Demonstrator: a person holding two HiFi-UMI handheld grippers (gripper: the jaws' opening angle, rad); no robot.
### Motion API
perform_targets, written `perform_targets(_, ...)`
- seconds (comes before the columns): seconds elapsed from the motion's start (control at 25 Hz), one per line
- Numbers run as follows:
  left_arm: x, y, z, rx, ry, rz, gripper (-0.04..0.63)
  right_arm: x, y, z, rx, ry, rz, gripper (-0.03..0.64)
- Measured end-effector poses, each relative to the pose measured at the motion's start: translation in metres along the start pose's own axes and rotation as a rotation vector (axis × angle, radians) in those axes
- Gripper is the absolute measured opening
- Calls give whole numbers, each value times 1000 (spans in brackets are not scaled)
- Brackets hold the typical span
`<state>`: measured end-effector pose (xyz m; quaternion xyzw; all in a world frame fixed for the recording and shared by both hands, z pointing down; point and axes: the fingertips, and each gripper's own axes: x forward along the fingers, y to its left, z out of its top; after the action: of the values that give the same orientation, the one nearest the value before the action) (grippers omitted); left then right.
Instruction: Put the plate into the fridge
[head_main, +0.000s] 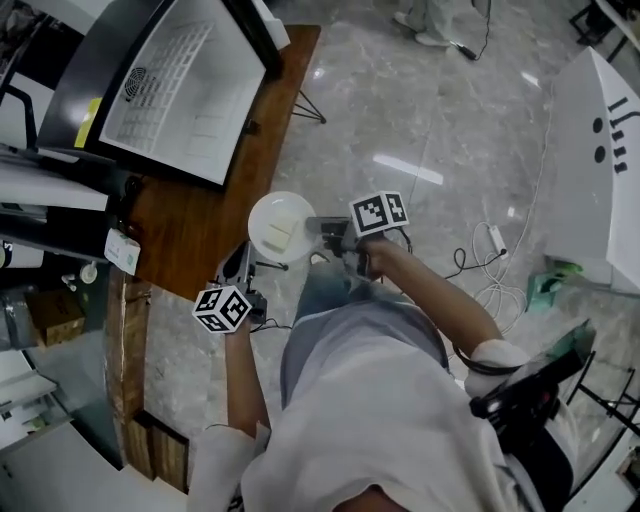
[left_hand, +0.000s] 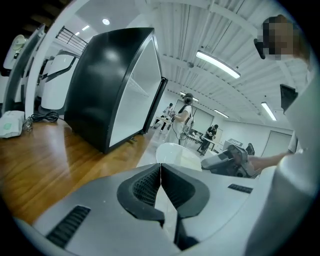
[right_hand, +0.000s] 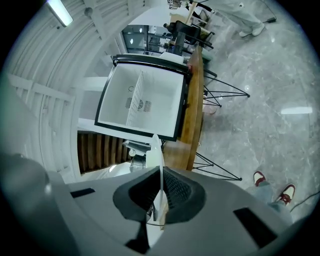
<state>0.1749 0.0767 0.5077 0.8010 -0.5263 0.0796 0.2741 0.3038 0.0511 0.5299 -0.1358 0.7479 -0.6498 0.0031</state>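
No word, brand or number is legible: the white label (head_main: 121, 251) at the left end of the bench (head_main: 200, 225) and the yellow sticker (head_main: 88, 122) on the fridge (head_main: 105, 60) are too small, and the cubes on the left gripper (head_main: 243, 268) and right gripper (head_main: 318, 232) carry only black-and-white square patterns.

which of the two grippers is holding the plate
The right gripper: its jaws are clamped on the rim of the white plate. The left gripper is shut with nothing between its jaws.

The wooden table (head_main: 190, 228) bears the open black fridge (head_main: 170, 90) and a small white box (left_hand: 10, 124), perhaps an adapter.
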Motion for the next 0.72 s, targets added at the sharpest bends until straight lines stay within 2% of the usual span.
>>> perform_targets(0.32,-11,-11,7,28,-56,-4,20,4,13,2,-25,12,30,25)
perform_targets(0.48,34,18,32,13,-77,1,20,25,1,53,-13,26,19,25)
perform_targets(0.64,62,31,50,69,-130,27,18,36,-8,87,15,32,20,25)
perform_targets(0.72,76,40,59,71,-134,34,20,44,-11,106,23,48,16,25)
